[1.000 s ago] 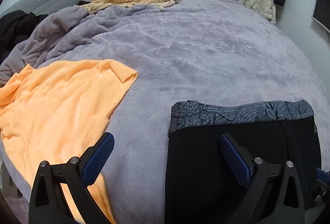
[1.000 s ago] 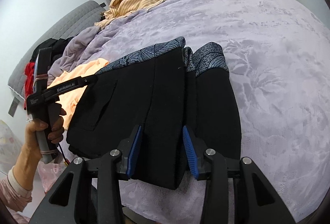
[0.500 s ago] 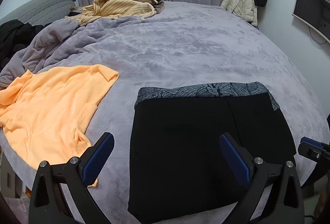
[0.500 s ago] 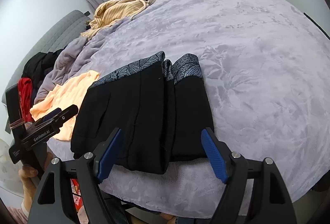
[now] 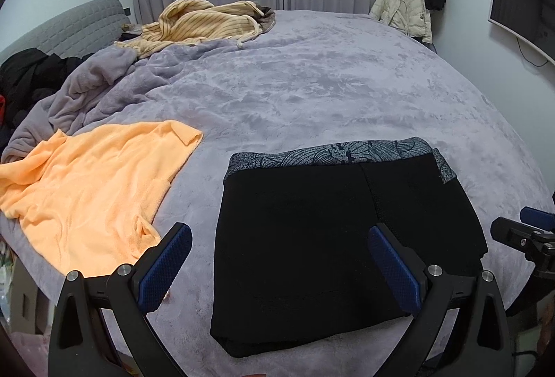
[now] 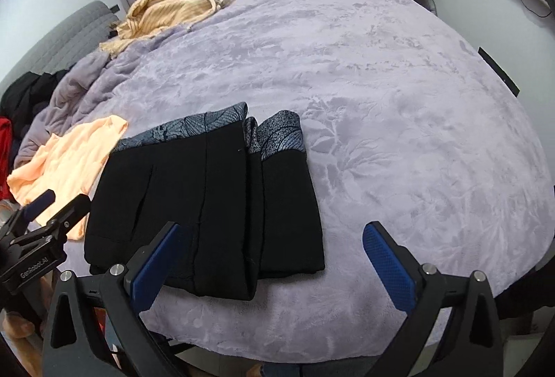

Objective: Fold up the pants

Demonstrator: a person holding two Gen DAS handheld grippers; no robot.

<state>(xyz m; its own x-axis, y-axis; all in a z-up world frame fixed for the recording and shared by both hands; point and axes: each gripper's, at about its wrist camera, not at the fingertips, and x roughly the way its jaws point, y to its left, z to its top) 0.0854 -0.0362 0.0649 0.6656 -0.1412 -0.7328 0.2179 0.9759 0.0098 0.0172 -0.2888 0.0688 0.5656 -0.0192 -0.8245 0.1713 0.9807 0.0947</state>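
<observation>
Pants (image 5: 333, 238): black, folded flat on the bed (image 5: 312, 92)
Left hand-held gripper (image 5: 281, 267): spread wide, empty
Right hand-held gripper (image 6: 274, 267): jaws opening, nothing between

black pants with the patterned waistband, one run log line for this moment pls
black pants with patterned grey waistband: folded, flat on lilac plush blanket | left hand-held gripper: open, empty | right hand-held gripper: opening, empty

White "GenRobot.AI" lettering on left claw (image 6: 38, 207) body; nothing else legible.
</observation>
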